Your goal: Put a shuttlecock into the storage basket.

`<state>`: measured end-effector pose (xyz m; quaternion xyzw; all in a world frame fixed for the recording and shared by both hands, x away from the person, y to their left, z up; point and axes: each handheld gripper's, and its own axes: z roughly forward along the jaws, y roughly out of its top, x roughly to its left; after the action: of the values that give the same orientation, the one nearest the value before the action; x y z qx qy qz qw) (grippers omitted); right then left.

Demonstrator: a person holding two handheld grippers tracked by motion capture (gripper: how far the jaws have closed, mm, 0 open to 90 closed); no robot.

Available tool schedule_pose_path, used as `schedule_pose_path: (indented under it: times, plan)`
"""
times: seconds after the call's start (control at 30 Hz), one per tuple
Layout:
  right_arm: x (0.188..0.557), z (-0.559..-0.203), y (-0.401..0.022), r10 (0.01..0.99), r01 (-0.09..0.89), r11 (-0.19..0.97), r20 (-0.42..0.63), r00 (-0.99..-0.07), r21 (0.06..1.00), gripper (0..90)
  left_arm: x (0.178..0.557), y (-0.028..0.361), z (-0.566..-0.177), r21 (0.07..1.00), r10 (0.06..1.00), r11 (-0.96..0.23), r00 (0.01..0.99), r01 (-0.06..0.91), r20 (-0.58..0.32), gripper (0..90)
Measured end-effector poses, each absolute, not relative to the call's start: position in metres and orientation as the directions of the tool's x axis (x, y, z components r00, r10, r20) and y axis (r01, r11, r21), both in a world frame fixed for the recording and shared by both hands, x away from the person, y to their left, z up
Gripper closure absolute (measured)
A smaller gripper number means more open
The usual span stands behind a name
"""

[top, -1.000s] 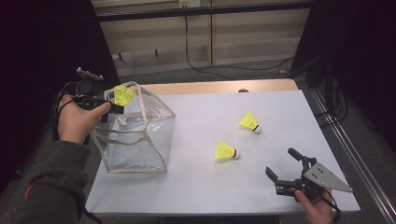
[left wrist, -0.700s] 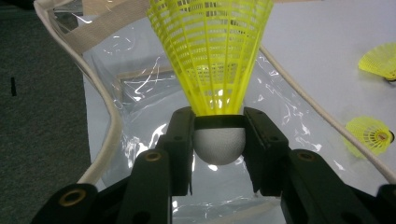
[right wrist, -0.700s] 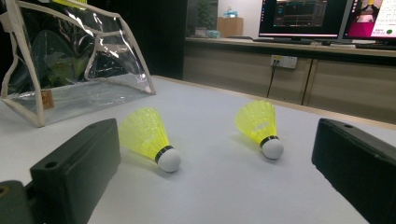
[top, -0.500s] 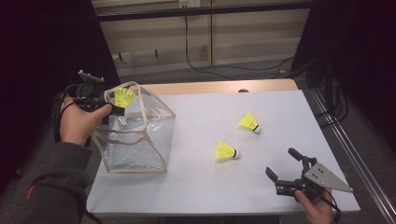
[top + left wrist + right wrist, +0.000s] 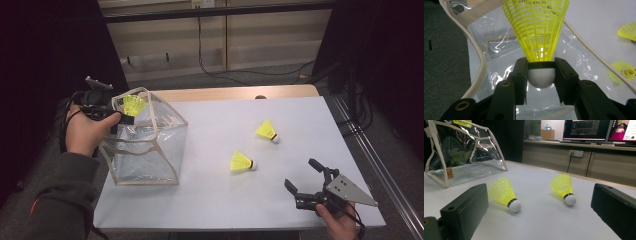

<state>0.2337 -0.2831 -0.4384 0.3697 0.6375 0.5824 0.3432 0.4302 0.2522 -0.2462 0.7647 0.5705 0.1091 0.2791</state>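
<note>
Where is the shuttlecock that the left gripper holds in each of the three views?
High view: held shuttlecock at upper left, over the open top of the clear bag.
Left gripper view: centre of the picture, its white cork pinched in the left gripper, skirt pointing up.
Right gripper view: a yellow scrap at the top left edge, above the bag; too cropped to be sure.
Shared landmark: the clear bag with its beige trim.

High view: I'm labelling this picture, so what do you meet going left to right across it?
Left gripper holding a yellow shuttlecock → clear bag → nearer loose shuttlecock → farther loose shuttlecock → right gripper, jaws open.
</note>
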Motion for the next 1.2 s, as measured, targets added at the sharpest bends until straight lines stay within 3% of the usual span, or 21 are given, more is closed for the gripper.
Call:
schedule_pose_path:
  times: [1.2]
  plan:
    - [0.2335, -0.4378, -0.2837, 0.872, 0.069, 0.044, -0.005, -0.490, 0.997, 0.9, 0.4315, 0.2504, -0.2542, 0.539, 0.933, -0.190, 0.322, 0.820, -0.159, 61.2]
